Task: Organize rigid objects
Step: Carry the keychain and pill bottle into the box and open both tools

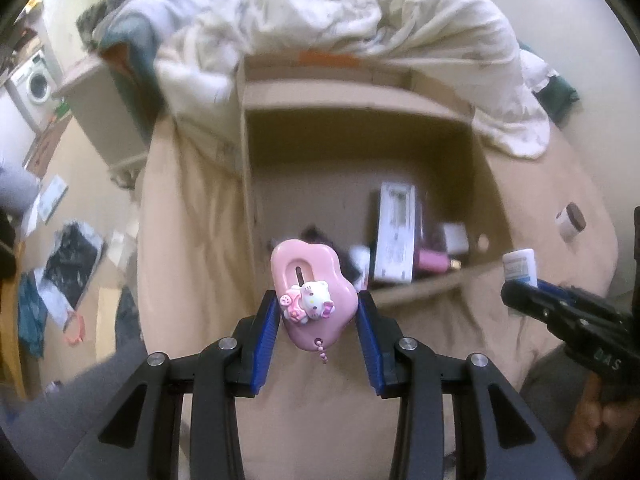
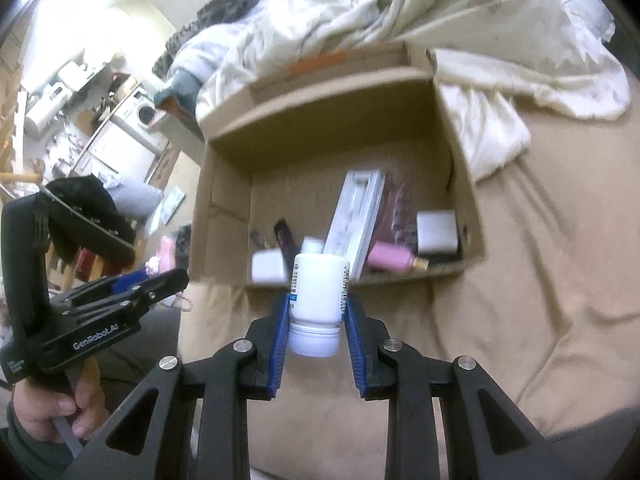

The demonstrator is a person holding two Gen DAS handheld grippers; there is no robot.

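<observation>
Left wrist shows my left gripper [image 1: 316, 312] pinching the pink cat-charm case [image 1: 310, 292] while my right gripper [image 2: 318, 312] clamps the white bottle [image 2: 318, 300], so I should carry both past the near wall of the cardboard box [image 2: 456, 152] before letting go.

Ahead of my tongs I see a rumpled white duvet [image 1: 360, 20] heaped over the tan bedsheet [image 2: 540, 280], and far off to their left a washing machine [image 1: 34, 80].
</observation>
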